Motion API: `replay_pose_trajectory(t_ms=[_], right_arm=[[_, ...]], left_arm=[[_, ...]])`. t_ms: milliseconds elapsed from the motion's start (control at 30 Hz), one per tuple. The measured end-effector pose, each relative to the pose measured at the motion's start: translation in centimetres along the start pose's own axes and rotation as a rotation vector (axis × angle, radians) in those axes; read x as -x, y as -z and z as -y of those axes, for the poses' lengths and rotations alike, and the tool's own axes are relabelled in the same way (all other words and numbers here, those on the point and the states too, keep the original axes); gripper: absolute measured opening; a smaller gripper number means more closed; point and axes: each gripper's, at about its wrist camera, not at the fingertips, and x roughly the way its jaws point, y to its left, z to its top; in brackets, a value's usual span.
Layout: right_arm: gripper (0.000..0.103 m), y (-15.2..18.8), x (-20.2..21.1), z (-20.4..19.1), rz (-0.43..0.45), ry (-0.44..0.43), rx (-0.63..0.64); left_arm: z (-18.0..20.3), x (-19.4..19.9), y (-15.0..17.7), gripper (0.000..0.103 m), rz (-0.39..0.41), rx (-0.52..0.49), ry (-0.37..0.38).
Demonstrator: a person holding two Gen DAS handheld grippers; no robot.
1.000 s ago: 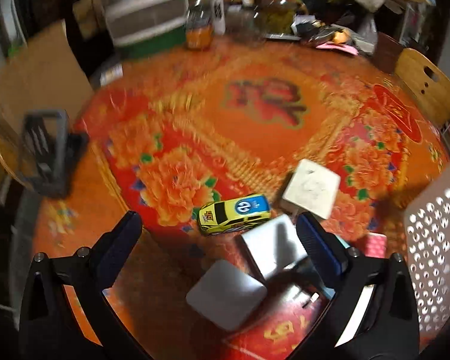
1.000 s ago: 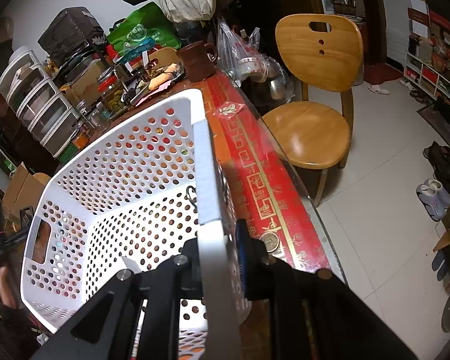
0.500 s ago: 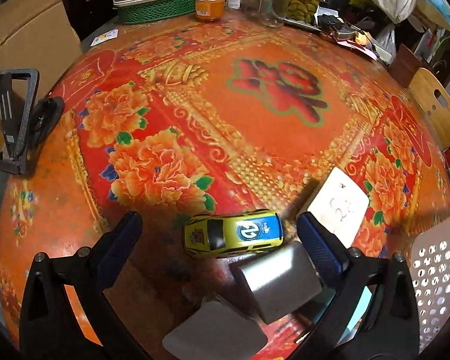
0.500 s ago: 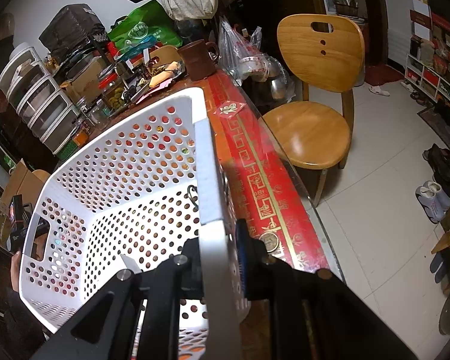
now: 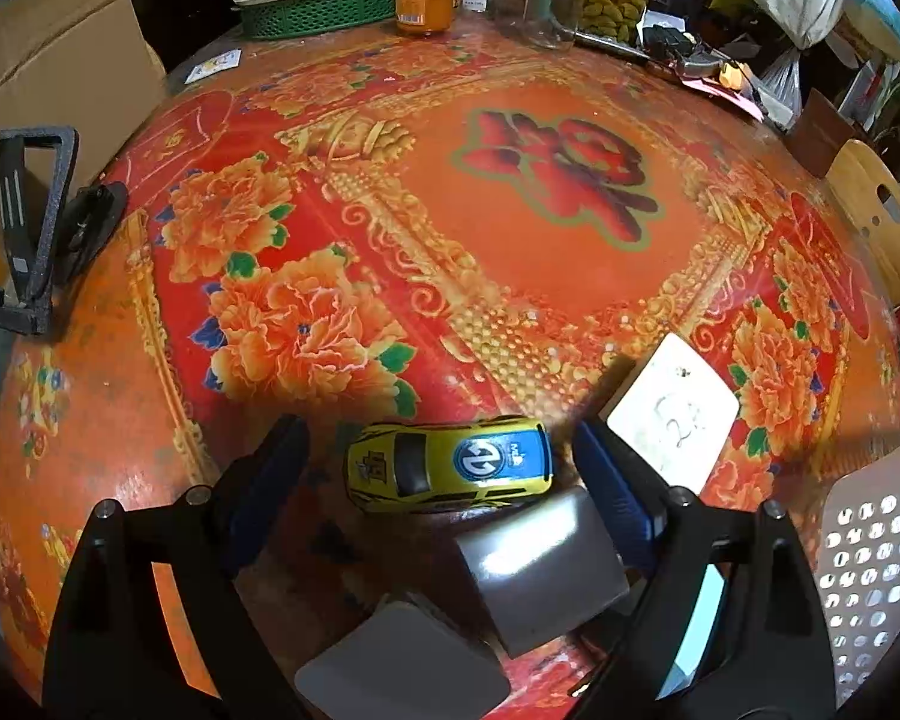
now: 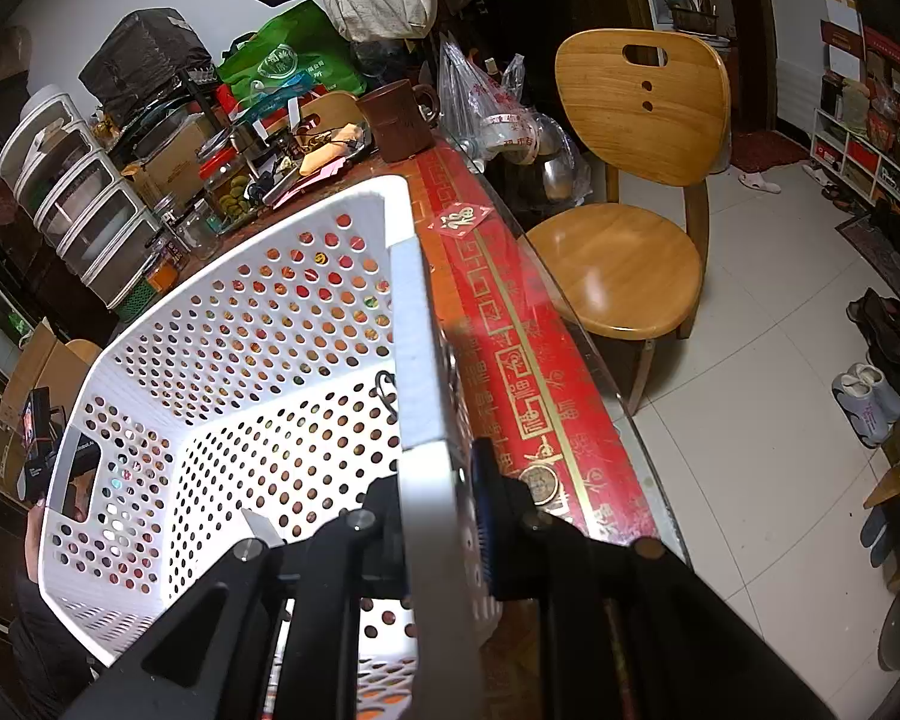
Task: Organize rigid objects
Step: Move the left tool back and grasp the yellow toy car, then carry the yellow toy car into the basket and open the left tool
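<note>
A yellow and blue toy car (image 5: 450, 473) lies sideways on the red flowered tablecloth (image 5: 426, 228). My left gripper (image 5: 441, 456) is open, with one finger on each side of the car, not touching it. A grey box (image 5: 540, 558) lies just behind the car under the gripper, a second grey box (image 5: 402, 660) lower down, and a white square box (image 5: 672, 414) to the right. My right gripper (image 6: 435, 516) is shut on the rim of the white perforated basket (image 6: 240, 372), which looks empty. The basket's corner also shows in the left wrist view (image 5: 870, 558).
Jars (image 5: 426, 0) and a green tray (image 5: 318, 12) stand at the table's far edge. A black stand (image 5: 24, 228) is at the left edge. A wooden chair (image 6: 636, 198) stands beside the table on the right. Clutter and drawers (image 6: 72, 192) are beyond the basket.
My left gripper has moved forward and down, so the toy car now lies between its open fingers. The right gripper still holds the basket rim in the same place.
</note>
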Motion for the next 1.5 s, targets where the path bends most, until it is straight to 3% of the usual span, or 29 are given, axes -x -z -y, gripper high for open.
replay_pose_trajectory(t_ms=[67,167,333,567,733,900,1200,1500], right_arm=[[0.014,0.0,0.0,0.0,0.000,0.000,-0.001],[0.014,0.0,0.0,0.0,0.001,-0.001,-0.001],[0.014,0.0,0.1,0.0,0.001,-0.001,-0.001],[0.014,-0.1,0.2,-0.1,0.002,-0.001,0.001],[0.014,-0.2,0.2,-0.2,0.002,-0.001,0.005],[0.014,-0.2,0.2,-0.2,0.000,0.000,0.013],[0.014,-0.2,0.2,-0.3,0.001,-0.001,0.013],[0.014,-0.2,0.2,-0.3,0.001,0.000,0.014]], left_arm=[[0.1,0.1,0.1,0.086,0.002,0.002,-0.003],[0.5,0.7,0.2,0.065,0.024,-0.015,0.013],[1.1,2.1,0.5,0.064,0.073,-0.034,-0.031],[2.3,7.5,0.0,0.064,0.196,-0.096,-0.090],[4.3,11.5,0.3,0.065,0.244,-0.145,-0.089],[6.9,14.8,0.7,0.064,0.254,-0.170,-0.031],[14.5,20.6,3.1,0.065,0.320,-0.304,0.061],[21.6,21.4,5.9,0.065,0.292,-0.403,0.131]])
